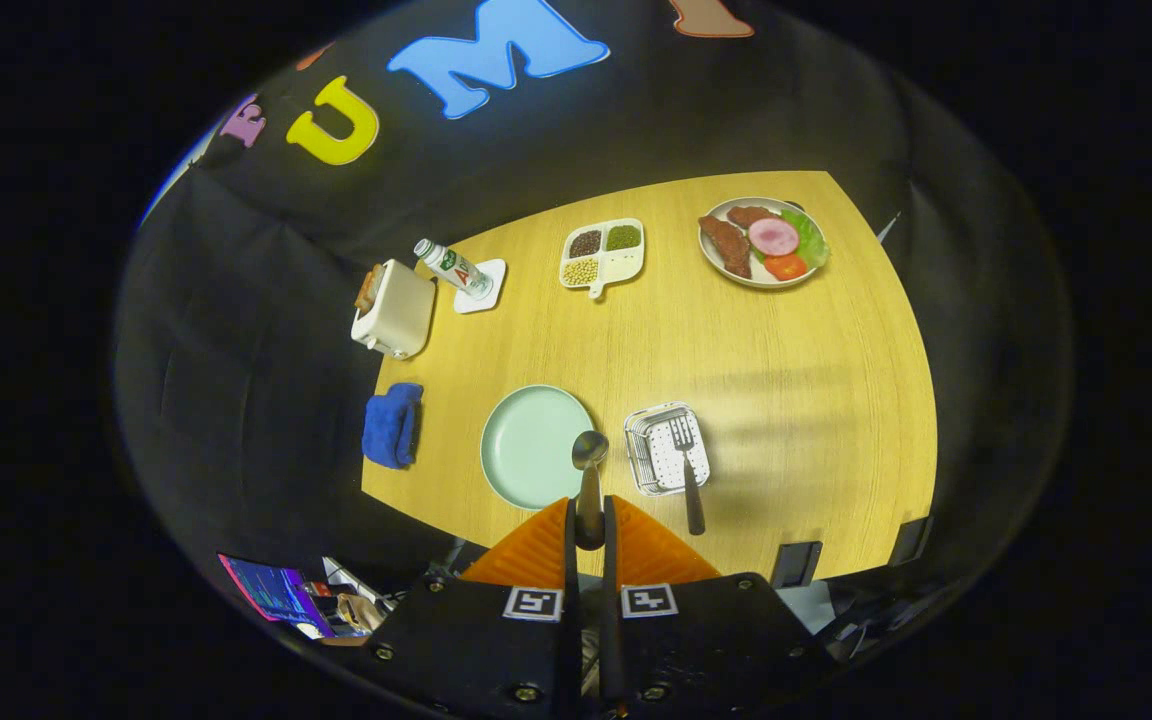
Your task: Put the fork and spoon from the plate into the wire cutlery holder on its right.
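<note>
Right now the jaws are clenched on the spoon, both fingers pressing its handle from either side, and the gripper holds it high above the table. The spoon's bowl points forward, showing over the right rim of the pale green plate, which lies just ahead of the fingers and a touch to the left. Just right of the plate sits the wire cutlery holder, and the fork is in it already, tines over the mesh, its dark handle sticking out over the near rim toward the gripper. Left of the plate, a folded blue cloth lies at the table's edge. Beyond that stands a white toaster with bread in it, and beside it a small bottle on a white coaster. Further back come a divided tray of beans and, to the right of it, a plate of food.
</note>
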Motion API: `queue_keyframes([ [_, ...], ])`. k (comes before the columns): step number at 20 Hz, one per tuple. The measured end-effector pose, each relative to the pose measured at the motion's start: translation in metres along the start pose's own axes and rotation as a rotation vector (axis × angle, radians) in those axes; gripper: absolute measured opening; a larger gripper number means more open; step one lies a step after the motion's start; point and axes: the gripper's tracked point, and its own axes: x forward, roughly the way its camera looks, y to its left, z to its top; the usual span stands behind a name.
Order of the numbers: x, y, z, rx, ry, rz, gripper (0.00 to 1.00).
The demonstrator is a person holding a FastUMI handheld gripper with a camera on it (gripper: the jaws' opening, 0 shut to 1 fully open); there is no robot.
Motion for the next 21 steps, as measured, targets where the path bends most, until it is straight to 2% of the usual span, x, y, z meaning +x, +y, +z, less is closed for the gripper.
queue_keyframes([
  [8, 0.000, -0.036, 0.006, 0.040, -0.016, -0.054, 0.07],
  [21, 0.051, -0.054, 0.003, 0.036, 0.065, -0.108, 0.07],
])
